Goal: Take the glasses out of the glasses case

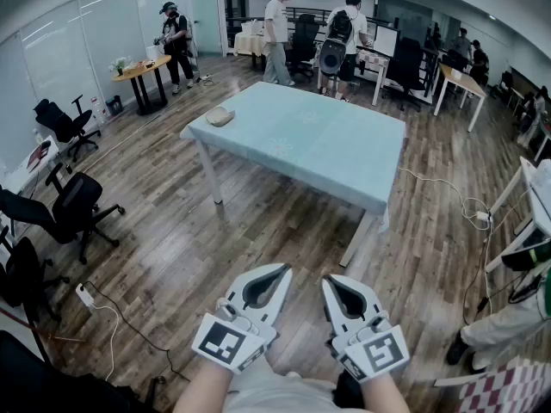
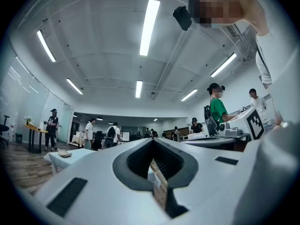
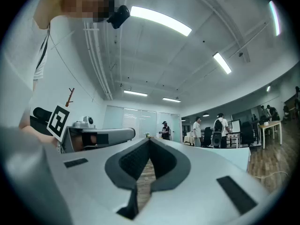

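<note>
A tan glasses case (image 1: 219,116) lies closed near the far left corner of a table with a pale blue cloth (image 1: 327,149). The left gripper view shows the case (image 2: 64,153) small and far off on that table. Both grippers hang low in front of me over the wooden floor, well short of the table. My left gripper (image 1: 280,269) is shut with nothing in it, its jaw tips meeting (image 2: 152,139). My right gripper (image 1: 331,280) is beside it, also shut and empty (image 3: 150,138). No glasses are in sight.
Black office chairs (image 1: 73,209) stand at the left and a power strip with a cable (image 1: 86,296) lies on the floor. Several people (image 1: 277,26) stand by desks behind the table. A person in green (image 2: 216,109) stands at the right near a white stand (image 1: 534,205).
</note>
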Demonstrator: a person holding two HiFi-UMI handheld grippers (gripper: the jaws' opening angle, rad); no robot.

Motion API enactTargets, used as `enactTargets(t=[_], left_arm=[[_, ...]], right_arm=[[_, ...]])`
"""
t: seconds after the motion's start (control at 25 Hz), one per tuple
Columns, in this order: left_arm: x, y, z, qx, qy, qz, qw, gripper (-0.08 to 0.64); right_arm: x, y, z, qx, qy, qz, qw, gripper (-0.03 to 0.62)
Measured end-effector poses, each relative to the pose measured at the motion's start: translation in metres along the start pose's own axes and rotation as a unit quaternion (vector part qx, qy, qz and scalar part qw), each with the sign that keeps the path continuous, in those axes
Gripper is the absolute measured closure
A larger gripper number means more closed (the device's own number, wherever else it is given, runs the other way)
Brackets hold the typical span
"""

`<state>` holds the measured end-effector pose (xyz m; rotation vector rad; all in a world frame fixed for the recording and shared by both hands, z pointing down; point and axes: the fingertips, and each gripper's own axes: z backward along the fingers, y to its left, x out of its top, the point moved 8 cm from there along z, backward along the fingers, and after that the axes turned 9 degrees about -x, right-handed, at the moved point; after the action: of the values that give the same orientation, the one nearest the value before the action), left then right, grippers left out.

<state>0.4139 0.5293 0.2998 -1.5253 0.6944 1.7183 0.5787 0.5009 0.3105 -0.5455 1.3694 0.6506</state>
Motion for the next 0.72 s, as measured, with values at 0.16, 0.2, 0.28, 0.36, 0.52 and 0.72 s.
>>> enactTargets(t=[0.16,0.2,0.28,0.36,0.52,0.72], left_arm=[[-0.002,0.003,0.001,0.017,-0.005,0.026,0.9995,0.552],[-0.004,0.005,0.001,0.021,-0.006,0.030,0.9993,0.552],[-0.007,0.010,0.000,0.024,-0.006,0.035,0.9991,0.552],[-0.010,0.014,-0.001,0.024,-0.005,0.036,0.9991,0.552],[-0.012,0.024,-0.007,0.022,-0.002,0.034,0.9992,0.552],[-0.016,0.037,-0.011,0.022,0.005,0.028,0.9994,0.552]], right_arm=[[-0.005,-0.006,0.008,-0.012,0.015,-0.019,1.000,0.584],[-0.006,-0.008,0.007,-0.016,0.017,-0.025,0.999,0.584],[-0.009,-0.010,0.004,-0.020,0.019,-0.030,0.999,0.584],[-0.010,-0.008,-0.002,-0.019,0.019,-0.023,0.999,0.584],[-0.007,-0.006,-0.018,-0.015,0.022,-0.003,1.000,0.584],[-0.011,-0.003,-0.037,-0.011,0.021,0.001,1.000,0.584]])
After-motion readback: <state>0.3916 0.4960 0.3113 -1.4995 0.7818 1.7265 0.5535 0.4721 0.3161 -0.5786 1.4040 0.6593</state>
